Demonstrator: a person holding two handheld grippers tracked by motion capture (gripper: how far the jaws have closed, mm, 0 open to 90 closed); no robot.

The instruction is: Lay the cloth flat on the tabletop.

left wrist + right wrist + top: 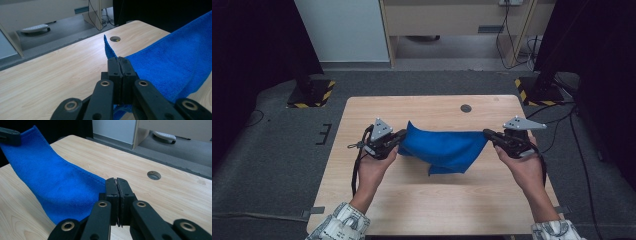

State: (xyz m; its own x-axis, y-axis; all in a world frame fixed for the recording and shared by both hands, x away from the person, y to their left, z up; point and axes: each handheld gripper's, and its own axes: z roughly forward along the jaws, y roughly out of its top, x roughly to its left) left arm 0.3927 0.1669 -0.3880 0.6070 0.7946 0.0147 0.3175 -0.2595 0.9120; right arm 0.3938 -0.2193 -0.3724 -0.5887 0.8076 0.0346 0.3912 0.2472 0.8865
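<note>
High view showed a blue cloth (443, 147) strung between two claws above the middle of the wooden surface (412, 200). The left claw (401, 135) pinched the cloth's corner at 9 o'clock and the right claw (488, 134) pinched the opposite corner at 3 o'clock, both clamped tight on the fabric. The cloth's long axis ran 9 to 3 between them, its top edge fairly taut and the rest sagging toward 6 o'clock, where the lower fold seemed to rest on or hang just above the wood. Neither hand was nearer than the other; each held its own end, so any coming spread or fold would probably turn on keeping that top edge level. A round cable hole (466, 108) sat toward 12 o'clock, and dark stands with striped bases stood on grey carpet beyond the far corners.

Left gripper view looked along the closed jaws of the left claw (120, 60), with a blue corner poking out past the tips toward 12 o'clock and the cloth (180, 62) running off to 3 o'clock.

Right gripper view had the right claw (116, 181) shut on the cloth's edge, the cloth (55, 187) stretching away to 10 o'clock where the other claw's tip (10, 135) held it. Pale cabinets stood behind.
</note>
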